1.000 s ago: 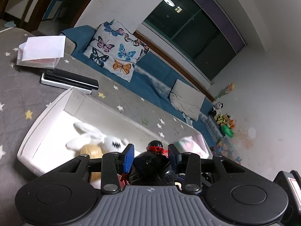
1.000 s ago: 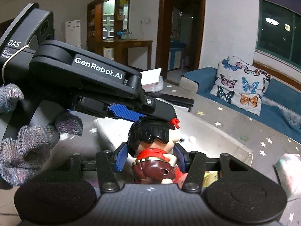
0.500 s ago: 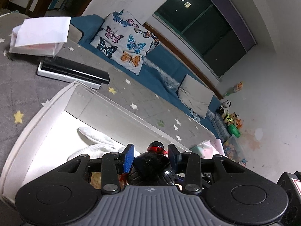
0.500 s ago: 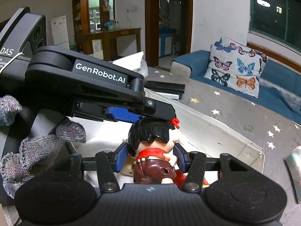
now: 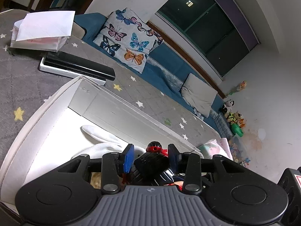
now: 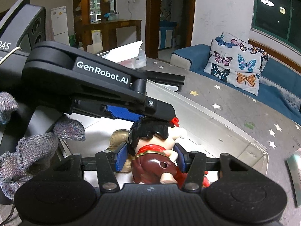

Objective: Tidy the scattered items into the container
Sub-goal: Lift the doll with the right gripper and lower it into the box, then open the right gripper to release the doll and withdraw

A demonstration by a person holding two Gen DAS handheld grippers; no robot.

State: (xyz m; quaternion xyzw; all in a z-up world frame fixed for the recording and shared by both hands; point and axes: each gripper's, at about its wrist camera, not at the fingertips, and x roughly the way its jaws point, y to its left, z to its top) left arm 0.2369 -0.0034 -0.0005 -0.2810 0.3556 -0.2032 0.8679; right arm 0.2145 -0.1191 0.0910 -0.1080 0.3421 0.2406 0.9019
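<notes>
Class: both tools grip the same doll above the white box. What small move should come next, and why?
Probably lower the doll a little and let go: both the left tool and right tool hold it over the white box, above the toys inside.

Grey star-patterned mat (image 5: 22,79), white container (image 5: 120,111), black-and-white box (image 5: 75,67), tissue pack (image 5: 37,35)

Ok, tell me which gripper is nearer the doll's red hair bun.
Left. The left gripper clamps the doll by its head, with the red hair bun at its fingertips; the right gripper clamps the torso, lower down.
</notes>
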